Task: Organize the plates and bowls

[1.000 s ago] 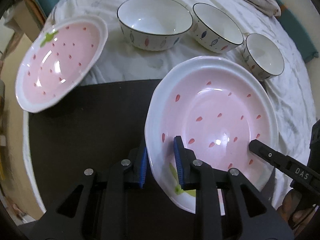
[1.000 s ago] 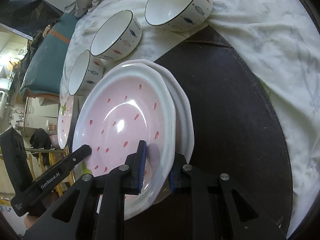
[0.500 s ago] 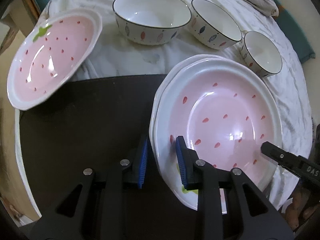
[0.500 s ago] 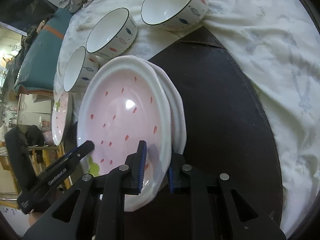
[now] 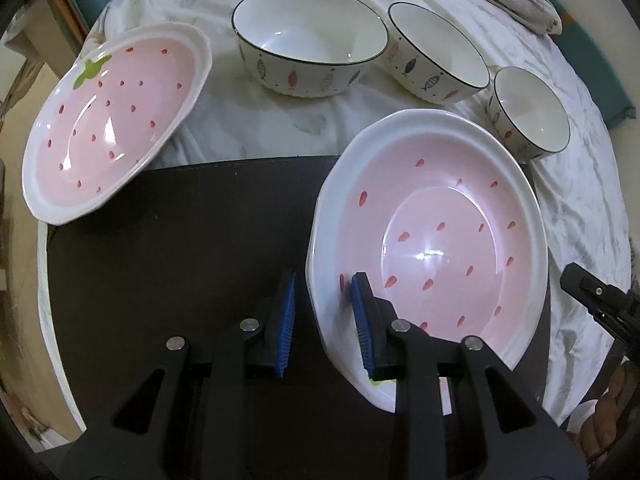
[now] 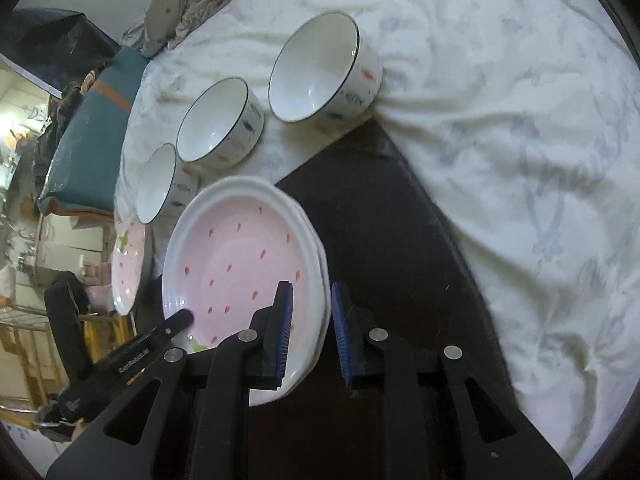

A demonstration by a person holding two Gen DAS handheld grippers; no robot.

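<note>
Two pink strawberry plates sit stacked on a dark mat, and the left view looks down on them. The top plate lies on the right half of the mat. The left gripper straddles the stack's near-left rim: one blue pad stands outside the rim with a clear gap, the other rests over the pink inside. The jaws are slightly apart and grip nothing. A third plate sits tilted at the mat's far-left corner, partly on the white cloth. Three bowls line the cloth beyond: big bowl, middle bowl, small bowl.

The right view shows the same stack from the other side, with the lower plate peeking out under the top one. The right gripper straddles the near-right rim. Its jaws have just been opening; the left pad lies over the pink inside, and the right pad stands clear of the rim, so the plates rest free between the fingers.
</note>
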